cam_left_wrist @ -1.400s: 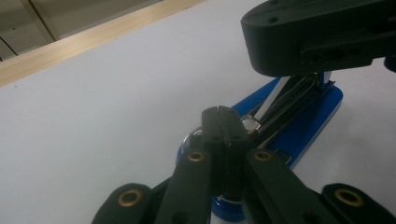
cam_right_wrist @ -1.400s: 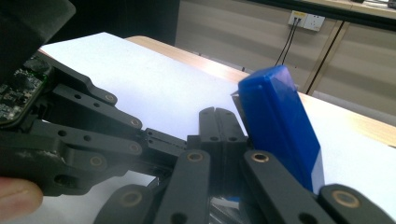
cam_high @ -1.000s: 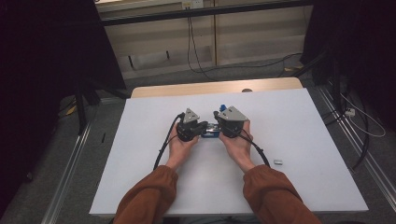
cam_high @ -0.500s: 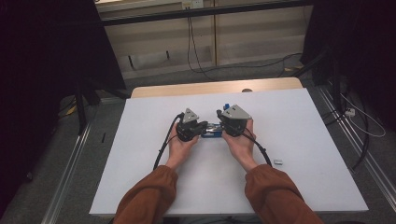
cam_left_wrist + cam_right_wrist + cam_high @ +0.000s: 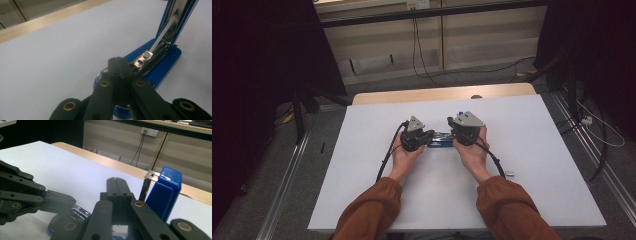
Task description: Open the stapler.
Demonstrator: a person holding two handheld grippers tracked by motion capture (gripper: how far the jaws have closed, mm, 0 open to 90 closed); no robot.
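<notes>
Overhead plus two close jaw-cams — shared stapler (image 5: 441, 140)

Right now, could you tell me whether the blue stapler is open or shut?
Open: the blue stapler has its top arm swung upright, baring the metal staple channel.

Left gripper (image 5: 428, 138) and right gripper (image 5: 455, 136) flank a blue stapler (image 5: 441, 140) at mid white tabletop (image 5: 537, 150); small metal piece (image 5: 510, 174) nearby.
</notes>
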